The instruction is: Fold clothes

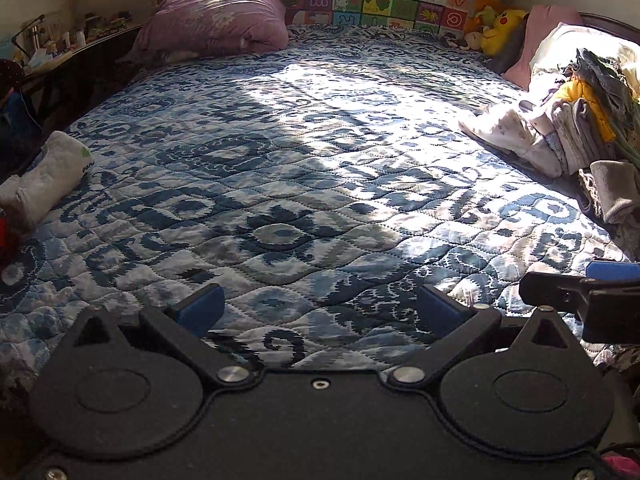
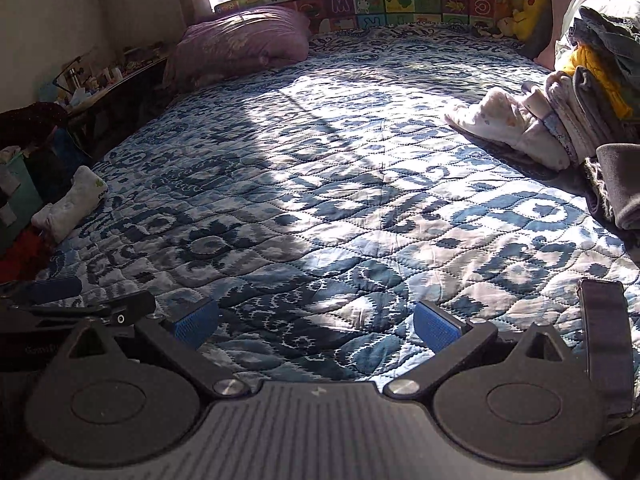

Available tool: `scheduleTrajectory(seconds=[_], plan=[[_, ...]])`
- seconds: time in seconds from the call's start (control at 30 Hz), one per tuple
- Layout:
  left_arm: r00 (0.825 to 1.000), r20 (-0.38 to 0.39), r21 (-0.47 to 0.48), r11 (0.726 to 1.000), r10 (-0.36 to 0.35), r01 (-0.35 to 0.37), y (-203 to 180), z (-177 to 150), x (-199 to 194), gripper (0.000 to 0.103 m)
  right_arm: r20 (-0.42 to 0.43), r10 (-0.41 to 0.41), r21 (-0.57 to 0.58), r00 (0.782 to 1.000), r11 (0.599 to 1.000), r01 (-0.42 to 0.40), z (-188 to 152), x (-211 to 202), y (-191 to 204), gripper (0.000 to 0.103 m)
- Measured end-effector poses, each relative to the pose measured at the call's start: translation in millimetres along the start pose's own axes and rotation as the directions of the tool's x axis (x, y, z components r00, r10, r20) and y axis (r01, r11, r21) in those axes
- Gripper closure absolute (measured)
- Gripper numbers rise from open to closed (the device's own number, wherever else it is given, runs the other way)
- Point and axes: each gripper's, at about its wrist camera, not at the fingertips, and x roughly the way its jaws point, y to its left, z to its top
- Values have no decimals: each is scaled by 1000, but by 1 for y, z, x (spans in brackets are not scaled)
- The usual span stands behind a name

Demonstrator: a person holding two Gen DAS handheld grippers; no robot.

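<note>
While both grippers point(image 1: 320, 312) point(image 2: 316, 322) gape empty over quilt point(image 1: 304, 168), clothes pile point(image 1: 576, 120) right, folded white garment point(image 1: 48, 172) left

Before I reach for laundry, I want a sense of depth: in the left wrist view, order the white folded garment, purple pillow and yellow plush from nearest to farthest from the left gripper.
1. White folded garment, left edge of the bed, nearest the left gripper.
2. Purple pillow, far left by the window.
3. Yellow plush, far right corner; roughly as far as the pillow, too close to call.
</note>
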Motion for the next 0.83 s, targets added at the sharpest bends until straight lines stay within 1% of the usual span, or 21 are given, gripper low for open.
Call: scheduleTrajectory(seconds=[0.07, 0.17, 0.27, 0.33, 0.63, 0.83], plan=[[1000, -3, -6, 1000, -12, 12, 2, -1, -2, 0, -1, -5, -2, 1000, 1000, 5, -3, -3, 1, 0], [1000, -2, -9, 1000, 1, -1, 4, -3, -3, 0, 2, -14, -5, 1000, 1000, 14, -5, -6, 7, 0], [1000, 0, -17, 1000, -8, 8, 8, -6, -8, 0, 3, -14, -3, 1000, 1000, 14, -7, -7, 13, 0], [1000, 18, -18, 1000, -2, 2, 11, -7, -13, 0, 3, -13, -4, 1000, 1000, 13, -8, -8, 16, 0], [999, 42, -44, 999, -5, 6, 22, -14, -17, 0, 3, -21, -17, 1000, 1000, 22, -8, -8, 24, 0], [997, 80, -57, 998, 22, -18, 24, -15, -15, 0, 22, -15, -28, 1000, 999, 16, -6, -5, 26, 0]])
